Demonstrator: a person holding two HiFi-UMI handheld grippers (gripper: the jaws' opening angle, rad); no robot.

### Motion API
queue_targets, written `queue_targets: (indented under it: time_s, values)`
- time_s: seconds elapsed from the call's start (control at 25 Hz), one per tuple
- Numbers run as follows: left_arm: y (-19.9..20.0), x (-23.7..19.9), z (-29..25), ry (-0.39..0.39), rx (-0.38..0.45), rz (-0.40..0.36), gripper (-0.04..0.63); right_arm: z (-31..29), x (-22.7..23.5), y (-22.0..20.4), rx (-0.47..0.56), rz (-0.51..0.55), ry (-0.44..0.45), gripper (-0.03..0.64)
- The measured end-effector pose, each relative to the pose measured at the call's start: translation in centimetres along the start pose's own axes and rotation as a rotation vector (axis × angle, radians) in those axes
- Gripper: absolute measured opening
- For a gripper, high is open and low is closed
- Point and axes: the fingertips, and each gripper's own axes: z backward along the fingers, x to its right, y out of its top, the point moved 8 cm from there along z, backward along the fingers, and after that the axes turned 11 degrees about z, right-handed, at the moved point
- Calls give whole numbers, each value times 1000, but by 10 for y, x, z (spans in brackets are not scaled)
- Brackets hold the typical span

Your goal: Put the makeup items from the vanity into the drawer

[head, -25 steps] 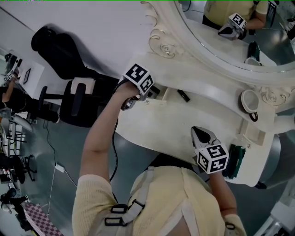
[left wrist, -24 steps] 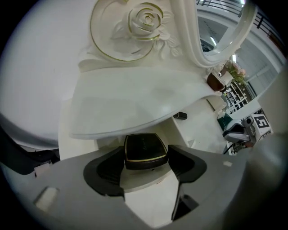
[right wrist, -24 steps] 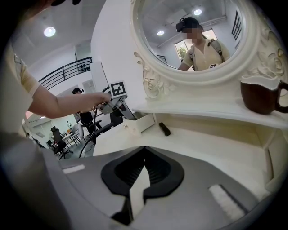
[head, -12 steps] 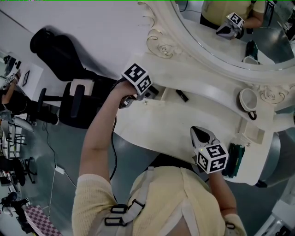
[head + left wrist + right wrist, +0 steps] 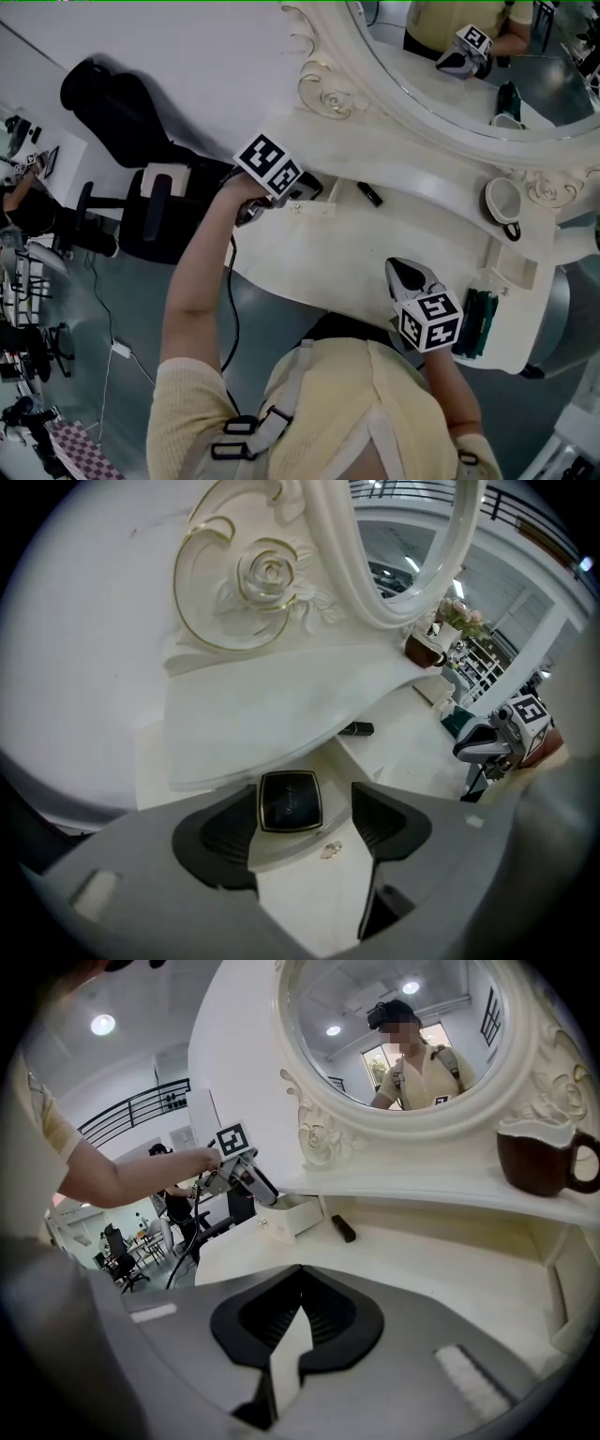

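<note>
A small white drawer (image 5: 281,846) stands pulled out at the vanity's left end, with a black square compact (image 5: 290,802) lying in it. My left gripper (image 5: 307,825) points down over it, open; the compact sits between the jaws, closer to the left one, and is not pinched. A black makeup tube (image 5: 371,194) lies on the vanity top (image 5: 375,248) to the right of the drawer (image 5: 316,204), also visible as the tube (image 5: 343,1228) in the right gripper view. My right gripper (image 5: 405,272) rests near the front edge, shut and empty (image 5: 292,1340).
A brown-and-white cup (image 5: 506,204) stands on the shelf under the oval mirror (image 5: 469,84). A dark green object (image 5: 480,323) lies at the vanity's right end. A black office chair (image 5: 155,211) stands on the floor left of the vanity.
My left gripper has rolled a little and drifted slightly left above the drawer. The right gripper has not moved.
</note>
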Motion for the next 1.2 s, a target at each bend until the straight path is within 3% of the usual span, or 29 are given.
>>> queue_targets:
  time_s: [0.36, 0.64, 0.84, 1.2]
  values:
    - [-26, 37, 29, 25, 264, -30, 256, 0, -4, -3, -14, 13, 10, 2]
    - [-45, 65, 49, 111, 593, -13, 241, 1, -6, -3, -17, 21, 11, 2]
    - [-70, 80, 55, 133, 828, 80, 241, 2, -5, -2, -10, 22, 3, 2]
    - [-109, 109, 49, 107, 1024, 238, 239, 1, -2, 1, 7, 35, -10, 2]
